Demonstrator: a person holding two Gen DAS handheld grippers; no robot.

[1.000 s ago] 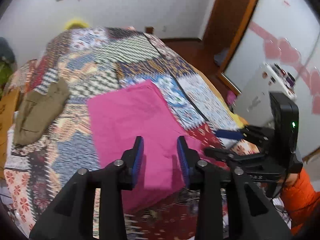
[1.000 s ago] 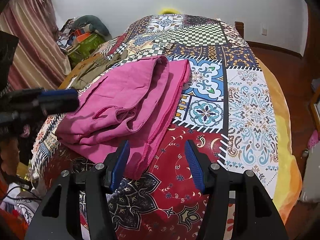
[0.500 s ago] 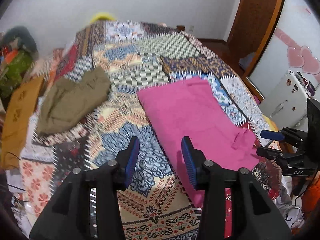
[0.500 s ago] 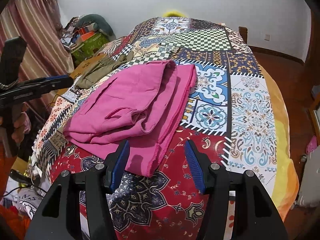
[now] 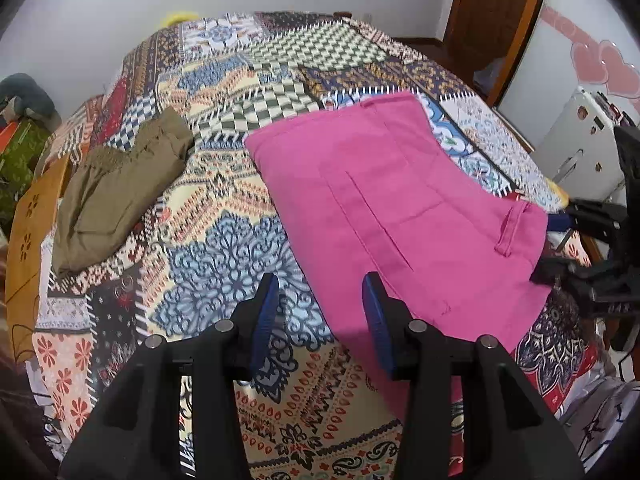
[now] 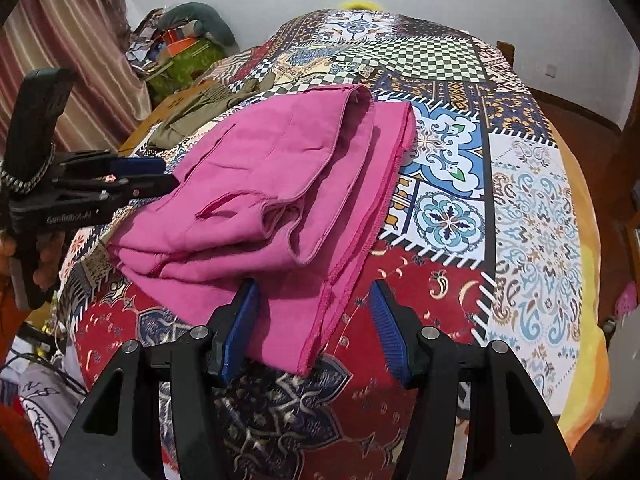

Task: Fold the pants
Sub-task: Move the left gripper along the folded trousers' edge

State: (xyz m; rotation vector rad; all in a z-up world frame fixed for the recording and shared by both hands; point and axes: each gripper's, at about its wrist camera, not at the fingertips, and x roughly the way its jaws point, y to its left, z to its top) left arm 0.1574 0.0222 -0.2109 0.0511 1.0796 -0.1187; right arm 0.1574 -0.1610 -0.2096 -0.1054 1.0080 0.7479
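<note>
Here, bright pink cotton pants (image 5: 394, 204) lie folded in layers on the patchwork quilt-covered bed (image 5: 224, 216). Left gripper (image 5: 320, 312) and right gripper (image 6: 314, 318) both hover open, holding nothing. Only the left wrist view fully shows the crumpled olive-green garment (image 5: 116, 188); the right shows the pants' stacked edges.

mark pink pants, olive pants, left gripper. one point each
pink pants (image 5: 400, 208): left wrist view, flat middle of the top layer.
olive pants (image 5: 120, 188): left wrist view, middle of the folded bundle.
left gripper (image 5: 320, 312): left wrist view, midway between its blue-padded fingertips.

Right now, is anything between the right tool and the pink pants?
Nothing visible. The open right tool hangs just above the near hem of the pink pants, with only the bedspread below.
</note>
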